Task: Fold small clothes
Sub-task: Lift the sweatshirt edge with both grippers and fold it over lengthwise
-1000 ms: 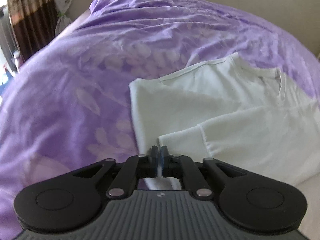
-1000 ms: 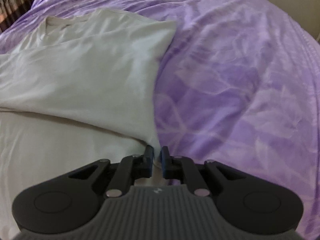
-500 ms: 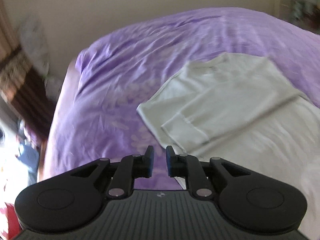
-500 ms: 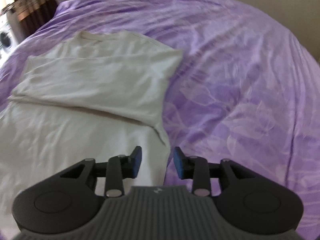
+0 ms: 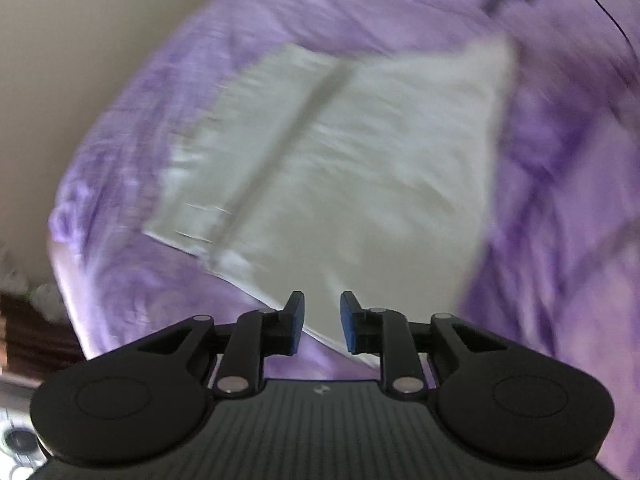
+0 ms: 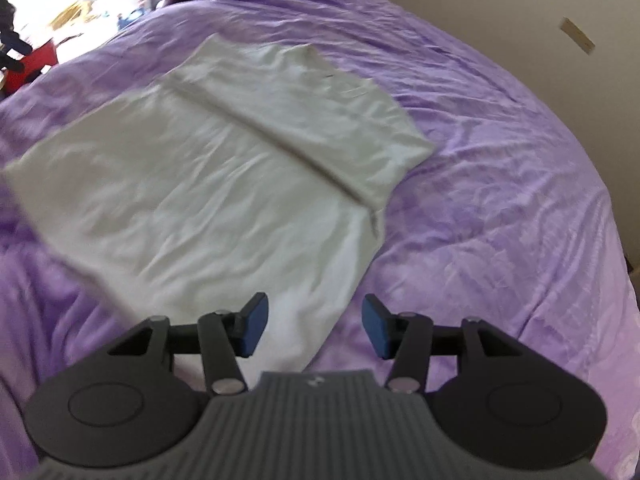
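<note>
A pale white shirt (image 6: 208, 184) lies flat on a bed covered by a purple bedspread (image 6: 500, 200). Its upper part is folded over along a straight crease that runs slantwise across the cloth, so one layer rests on another. In the right wrist view the right gripper (image 6: 316, 326) hangs above the shirt's near corner with its blue-padded fingers (image 6: 252, 328) spread wide and nothing between them; the shirt's edge runs under the gap. The left wrist view is heavily blurred, yet the left gripper (image 5: 322, 322) shows its fingers (image 5: 295, 322) parted by a narrower gap, also holding nothing, above the shirt's (image 5: 340, 168) near hem where the cloth meets the bedspread (image 5: 560, 200). Around the bed, a plain beige wall (image 6: 520, 8) rises behind it, with a small tan strip (image 6: 576, 36) stuck on it. Beyond the far left corner sits bright clutter, including a red item (image 6: 38, 60), too small to make out. Nothing lies on the shirt.
</note>
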Available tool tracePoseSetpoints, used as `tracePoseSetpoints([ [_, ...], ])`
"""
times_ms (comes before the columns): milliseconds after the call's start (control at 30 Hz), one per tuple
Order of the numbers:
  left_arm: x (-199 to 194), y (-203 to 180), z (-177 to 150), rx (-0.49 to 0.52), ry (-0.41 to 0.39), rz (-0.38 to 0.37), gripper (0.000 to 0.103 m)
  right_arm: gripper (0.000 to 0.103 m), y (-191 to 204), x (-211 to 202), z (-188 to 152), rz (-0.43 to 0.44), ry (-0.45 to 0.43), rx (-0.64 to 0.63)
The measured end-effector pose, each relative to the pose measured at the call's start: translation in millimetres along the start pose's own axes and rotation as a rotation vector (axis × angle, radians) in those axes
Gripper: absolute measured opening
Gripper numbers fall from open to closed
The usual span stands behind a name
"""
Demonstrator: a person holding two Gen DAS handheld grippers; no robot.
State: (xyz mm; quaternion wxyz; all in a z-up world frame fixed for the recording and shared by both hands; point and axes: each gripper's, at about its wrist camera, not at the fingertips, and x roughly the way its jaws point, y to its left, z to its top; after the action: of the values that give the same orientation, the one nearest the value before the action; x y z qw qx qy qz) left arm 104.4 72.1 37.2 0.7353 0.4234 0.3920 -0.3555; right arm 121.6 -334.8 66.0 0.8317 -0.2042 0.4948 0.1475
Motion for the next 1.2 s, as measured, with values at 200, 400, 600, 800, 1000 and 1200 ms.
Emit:
tracePoseSetpoints([
  [200, 30.7, -65.0, -19.7, 0.263, 0.094, -0.017, 0.042, 0.048, 28.9, 6.0, -34.3, -0.004, 0.054, -0.101],
  [400, 61.1, -97.1, -36.0, 0.437, 0.119, -0.015, 0.059, 0.054, 39.4, 10.2, -50.2, 0.000, 0.092, -0.164],
  [600, 102.4, -108.8, -46.8, 0.480, 0.133, 0.071, 0.055, 0.061, 53.3, 14.1, -56.6, -0.030, 0.114, -0.287],
  [800, 89.0, -100.7, -39.4, 0.347, 0.083, 0.071, 0.006, 0.065, 79.5, 29.2, -63.2, -0.049, 0.144, -0.481],
  [1000, 64.8, -57.7, -22.7, 0.067, -0.007, 0.072, 0.003, 0.035, 108.4, 53.5, -80.9, -0.157, 0.117, -0.755],
  [1200, 43.2, -6.1, 5.1, -0.094, -0.060, 0.137, 0.003, 0.000, 84.2, 42.3, -51.5, -0.185, 0.074, -0.681],
])
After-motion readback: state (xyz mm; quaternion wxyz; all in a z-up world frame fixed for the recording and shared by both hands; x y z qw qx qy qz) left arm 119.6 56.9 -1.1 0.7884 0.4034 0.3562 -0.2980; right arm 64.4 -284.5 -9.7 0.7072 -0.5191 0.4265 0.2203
